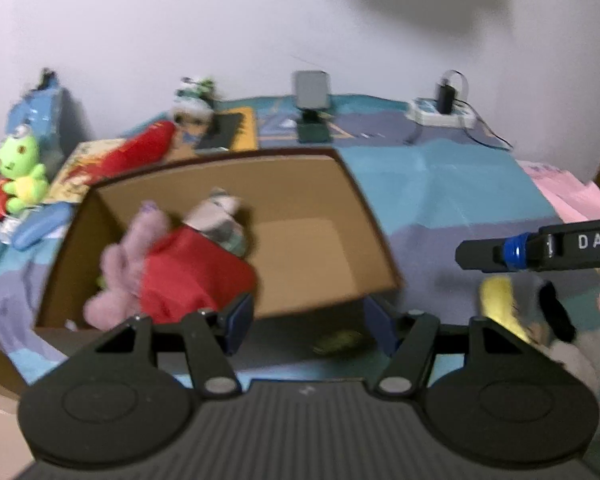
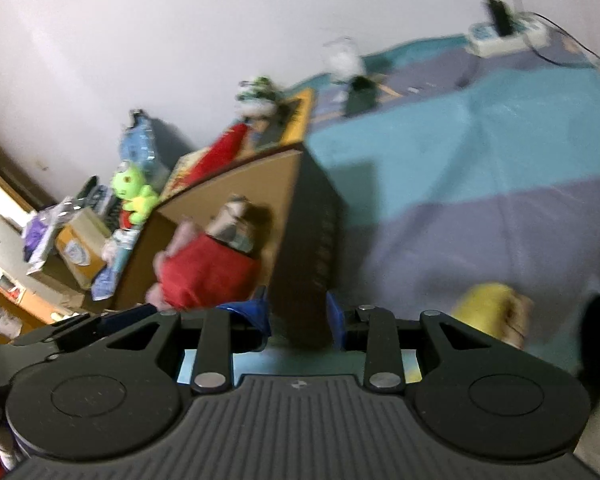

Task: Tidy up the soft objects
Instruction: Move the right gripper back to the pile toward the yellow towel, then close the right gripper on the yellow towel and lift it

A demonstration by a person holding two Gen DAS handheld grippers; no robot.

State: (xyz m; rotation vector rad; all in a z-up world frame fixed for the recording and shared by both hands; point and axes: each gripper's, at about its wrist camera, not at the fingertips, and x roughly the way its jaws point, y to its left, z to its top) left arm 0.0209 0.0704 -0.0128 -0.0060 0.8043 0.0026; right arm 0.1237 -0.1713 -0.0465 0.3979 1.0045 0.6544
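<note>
Cardboard box (image 1: 308,196) on the striped bedspread (image 1: 460,184), holding, left to right, a pink plush rabbit (image 1: 118,272), a red cloth item (image 1: 192,276) and a grey plush (image 1: 220,216); left gripper (image 1: 308,322) spread wide at the box's near wall, empty; right gripper (image 2: 298,318) parted, straddling the box's outer wall; yellow plush (image 2: 488,312) on the bedspread at right, blurred and partly hidden.

White letters "DAS" stand on the black body of the right gripper (image 1: 476,256). They run off the frame edge. Nothing else is legible.
</note>
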